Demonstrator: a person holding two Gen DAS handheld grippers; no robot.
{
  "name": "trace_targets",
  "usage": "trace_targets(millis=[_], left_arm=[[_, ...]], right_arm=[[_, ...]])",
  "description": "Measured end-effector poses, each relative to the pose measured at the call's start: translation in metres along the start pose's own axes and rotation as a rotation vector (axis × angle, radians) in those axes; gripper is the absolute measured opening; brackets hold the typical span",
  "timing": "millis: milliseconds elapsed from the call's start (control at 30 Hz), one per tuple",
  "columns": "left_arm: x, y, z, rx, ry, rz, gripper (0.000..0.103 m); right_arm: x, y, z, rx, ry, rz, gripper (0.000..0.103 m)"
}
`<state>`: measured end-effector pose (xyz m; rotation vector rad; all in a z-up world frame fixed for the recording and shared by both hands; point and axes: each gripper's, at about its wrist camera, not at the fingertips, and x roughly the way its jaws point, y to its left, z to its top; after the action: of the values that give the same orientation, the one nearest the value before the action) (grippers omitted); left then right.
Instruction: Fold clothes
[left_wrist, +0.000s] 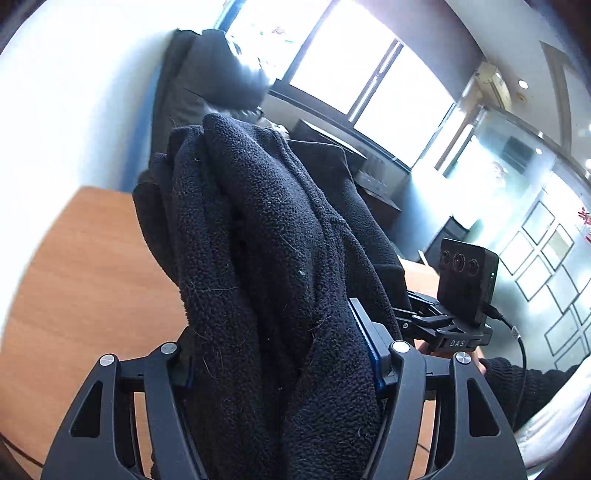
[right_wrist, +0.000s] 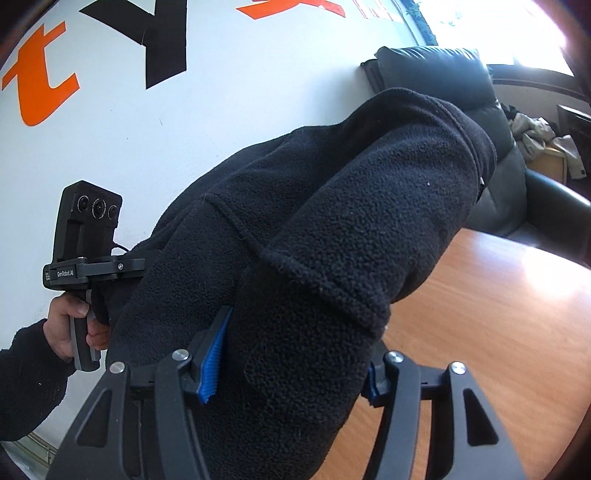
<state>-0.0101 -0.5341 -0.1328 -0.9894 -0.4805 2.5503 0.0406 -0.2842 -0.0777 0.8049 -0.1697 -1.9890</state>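
Note:
A black fleece garment fills the middle of the left wrist view, bunched in thick folds and held up above the wooden table. My left gripper is shut on the fleece, whose folds hide most of the blue pads. In the right wrist view the same fleece drapes over my right gripper, which is shut on a thick fold; one blue pad shows at the left. The right gripper's body shows in the left view, the left gripper's in the right view.
A black leather chair stands behind the table by the windows. Light clothes lie heaped beyond it. A white wall with orange and black lettering is at the left. The wooden table lies below.

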Motion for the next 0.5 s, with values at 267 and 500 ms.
trace_targets(millis=[267, 500], left_arm=[[0.073, 0.101, 0.036, 0.031, 0.083, 0.183, 0.065], [0.114, 0.132, 0.021, 0.008, 0.096, 0.224, 0.069]], right_arm=[[0.129, -0.035, 0.025, 0.085, 0.074, -0.047, 0.061], [0.170, -0.054, 0.012, 0.142, 0.184, -0.116, 0.063]])
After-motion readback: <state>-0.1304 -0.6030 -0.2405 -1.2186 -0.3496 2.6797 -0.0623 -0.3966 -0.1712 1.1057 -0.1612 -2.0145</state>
